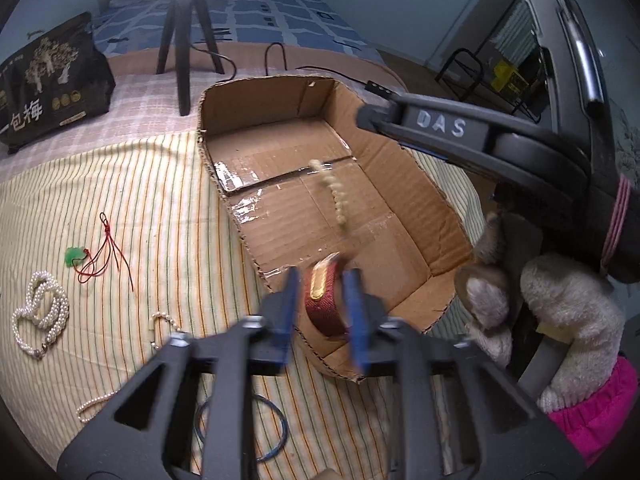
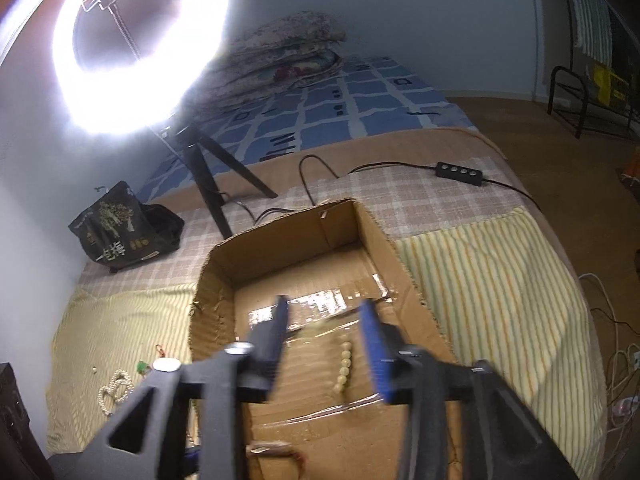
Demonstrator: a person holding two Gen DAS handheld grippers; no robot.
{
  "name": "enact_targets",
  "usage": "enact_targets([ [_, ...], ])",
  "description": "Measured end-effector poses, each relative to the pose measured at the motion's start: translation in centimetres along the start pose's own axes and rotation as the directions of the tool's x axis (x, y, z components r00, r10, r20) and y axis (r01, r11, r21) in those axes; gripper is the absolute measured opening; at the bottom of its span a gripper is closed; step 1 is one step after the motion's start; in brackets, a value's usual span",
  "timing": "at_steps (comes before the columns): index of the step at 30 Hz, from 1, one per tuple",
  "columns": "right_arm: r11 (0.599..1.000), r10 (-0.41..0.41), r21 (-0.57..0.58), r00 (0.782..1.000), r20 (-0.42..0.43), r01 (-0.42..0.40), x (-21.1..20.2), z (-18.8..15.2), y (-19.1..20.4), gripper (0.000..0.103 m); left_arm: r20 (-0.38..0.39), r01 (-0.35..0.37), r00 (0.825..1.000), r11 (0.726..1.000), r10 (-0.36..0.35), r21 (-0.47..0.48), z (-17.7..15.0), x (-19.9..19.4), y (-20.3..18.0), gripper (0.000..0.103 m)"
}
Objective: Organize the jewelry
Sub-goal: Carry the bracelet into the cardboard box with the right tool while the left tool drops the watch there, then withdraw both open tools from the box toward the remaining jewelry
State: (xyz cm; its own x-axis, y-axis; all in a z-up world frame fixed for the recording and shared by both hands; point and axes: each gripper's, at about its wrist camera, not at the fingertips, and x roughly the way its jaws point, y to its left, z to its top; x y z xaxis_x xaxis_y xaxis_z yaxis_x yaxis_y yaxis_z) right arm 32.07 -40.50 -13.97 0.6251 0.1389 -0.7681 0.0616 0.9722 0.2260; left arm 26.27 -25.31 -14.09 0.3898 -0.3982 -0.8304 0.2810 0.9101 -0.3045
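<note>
My left gripper (image 1: 320, 276) is shut on a red woven bracelet with a gold plate (image 1: 325, 300) and holds it over the near edge of the open cardboard box (image 1: 408, 184). A cream bead strand (image 1: 334, 194) is blurred in mid-air inside the box; in the right wrist view it (image 2: 344, 362) lies between my right gripper's (image 2: 326, 308) open, empty fingers above the box floor (image 2: 300, 380). On the striped cloth to the left lie a pearl necklace (image 1: 40, 314), a green pendant on red cord (image 1: 76, 256), a thin pearl strand (image 1: 96, 402) and a blue ring (image 1: 276, 428).
A black tripod (image 1: 184, 40) with a ring light (image 2: 140, 40) stands behind the box. A black printed bag (image 1: 48, 84) sits at the far left. A cable with a black switch block (image 2: 460, 170) runs behind the box. A plush toy (image 1: 560, 320) is at the right.
</note>
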Motion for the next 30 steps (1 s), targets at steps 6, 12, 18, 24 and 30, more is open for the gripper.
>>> enact_targets([
  [6, 0.998, -0.053, 0.027, 0.998, 0.039, 0.052, -1.1, 0.3, -1.0, 0.087, 0.023, -0.01, 1.0, 0.999, 0.009, 0.044, -0.5, -0.8, -0.8, 0.056],
  [12, 0.997, -0.079, 0.026, 0.996, 0.035, 0.079, -1.6, 0.4, -1.0, 0.089, 0.027, -0.022, 0.999, 0.999, 0.021, 0.044, -0.9, -1.5, -0.1, 0.056],
  [18, 0.994, -0.105, -0.002, 0.994, 0.038, 0.105, -2.9, 0.3, -0.3, 0.089, 0.046, -0.023, 0.999, 0.999, 0.021, 0.042, -1.1, -3.0, 0.7, 0.056],
  [24, 0.993, -0.12, -0.01, 0.991, 0.056, 0.12, -5.1, 0.1, 0.5, 0.089, 0.069, -0.027, 0.997, 0.999, 0.024, 0.044, -1.4, -4.9, 2.1, 0.056],
  [30, 0.99, -0.137, -0.02, 0.988, 0.068, 0.139, -7.6, -1.1, 1.4, 0.089, 0.1, -0.043, 0.994, 0.999, 0.04, 0.029, -1.8, -7.8, 4.8, 0.056],
])
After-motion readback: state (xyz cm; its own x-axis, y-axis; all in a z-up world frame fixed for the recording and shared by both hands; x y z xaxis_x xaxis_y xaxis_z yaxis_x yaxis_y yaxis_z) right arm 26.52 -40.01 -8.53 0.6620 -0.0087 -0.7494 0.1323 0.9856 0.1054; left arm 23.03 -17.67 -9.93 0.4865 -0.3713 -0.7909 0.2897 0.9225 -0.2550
